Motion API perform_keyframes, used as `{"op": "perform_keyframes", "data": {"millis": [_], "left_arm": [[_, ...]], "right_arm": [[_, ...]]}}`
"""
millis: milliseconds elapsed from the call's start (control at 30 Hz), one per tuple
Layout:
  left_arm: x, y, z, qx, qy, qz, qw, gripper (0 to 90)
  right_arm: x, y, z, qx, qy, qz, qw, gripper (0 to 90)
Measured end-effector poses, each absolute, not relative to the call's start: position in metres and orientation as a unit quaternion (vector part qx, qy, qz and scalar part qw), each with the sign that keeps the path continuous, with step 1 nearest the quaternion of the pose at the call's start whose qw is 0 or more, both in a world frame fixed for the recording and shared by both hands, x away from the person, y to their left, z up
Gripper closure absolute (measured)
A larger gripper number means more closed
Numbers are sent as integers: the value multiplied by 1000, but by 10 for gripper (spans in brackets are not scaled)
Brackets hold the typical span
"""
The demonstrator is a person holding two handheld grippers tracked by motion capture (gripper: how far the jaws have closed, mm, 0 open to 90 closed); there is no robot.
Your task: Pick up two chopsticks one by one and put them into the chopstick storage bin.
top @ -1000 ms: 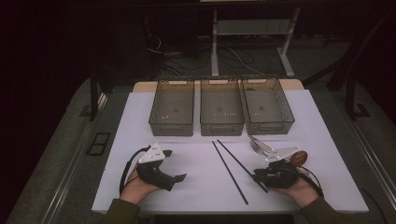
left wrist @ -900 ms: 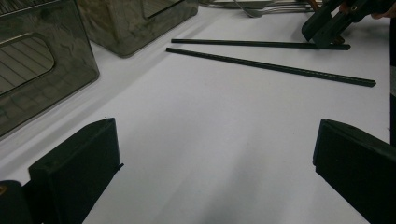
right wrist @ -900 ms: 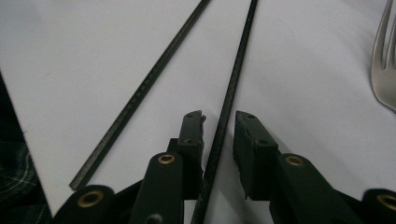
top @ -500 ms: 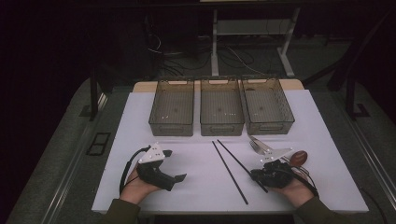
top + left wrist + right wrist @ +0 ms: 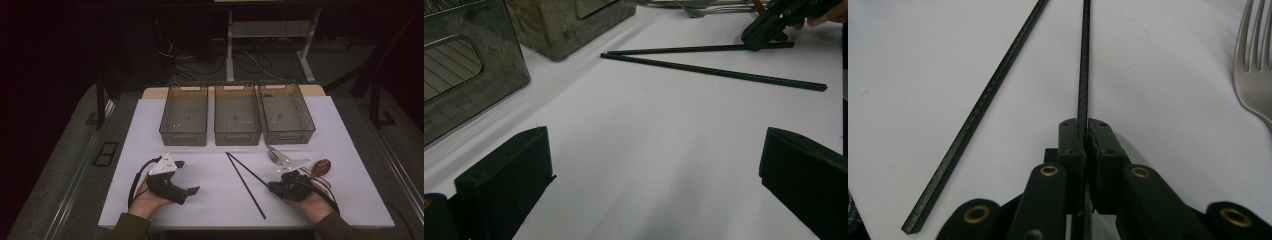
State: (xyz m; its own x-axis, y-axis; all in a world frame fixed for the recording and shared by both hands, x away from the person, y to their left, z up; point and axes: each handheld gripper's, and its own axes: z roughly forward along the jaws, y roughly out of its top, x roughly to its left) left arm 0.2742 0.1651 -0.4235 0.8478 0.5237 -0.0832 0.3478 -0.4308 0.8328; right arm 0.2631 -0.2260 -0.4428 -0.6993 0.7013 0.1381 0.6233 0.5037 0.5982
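Two black chopsticks lie in a narrow V on the white table (image 5: 210, 210). My right gripper (image 5: 1083, 125) is shut on the near end of the right-hand chopstick (image 5: 1083, 60), and its jaws have just been closing on it. The same gripper (image 5: 273, 187) sits at that chopstick (image 5: 250, 170) in the high view. The loose chopstick (image 5: 247, 187) lies beside it on the left (image 5: 998, 85). My left gripper (image 5: 656, 137) rests on the table with its jaws wide open and nothing between them (image 5: 189, 176).
Three grey see-through bins (image 5: 183, 117) (image 5: 237, 117) (image 5: 287, 115) stand in a row at the back. A metal fork (image 5: 280, 156) and a brown-bowled spoon (image 5: 320, 166) lie just behind my right hand. The fork's tines (image 5: 1255, 75) are near the held chopstick.
The right hand has edged slightly left onto the chopstick's near end. The left hand and gripper have stayed where they were.
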Motion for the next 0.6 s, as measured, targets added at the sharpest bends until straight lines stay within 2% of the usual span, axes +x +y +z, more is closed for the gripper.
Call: {"op": "perform_keyframes", "data": {"millis": [233,600], "left_arm": [[275,167,-423,842,256,94,466,0],[274,166,-423,840,258,94,469,0]], "right_arm": [[265,-229,-441,401,854,329,42,847],[267,-237,-428,385,849,359,49,848]]}}
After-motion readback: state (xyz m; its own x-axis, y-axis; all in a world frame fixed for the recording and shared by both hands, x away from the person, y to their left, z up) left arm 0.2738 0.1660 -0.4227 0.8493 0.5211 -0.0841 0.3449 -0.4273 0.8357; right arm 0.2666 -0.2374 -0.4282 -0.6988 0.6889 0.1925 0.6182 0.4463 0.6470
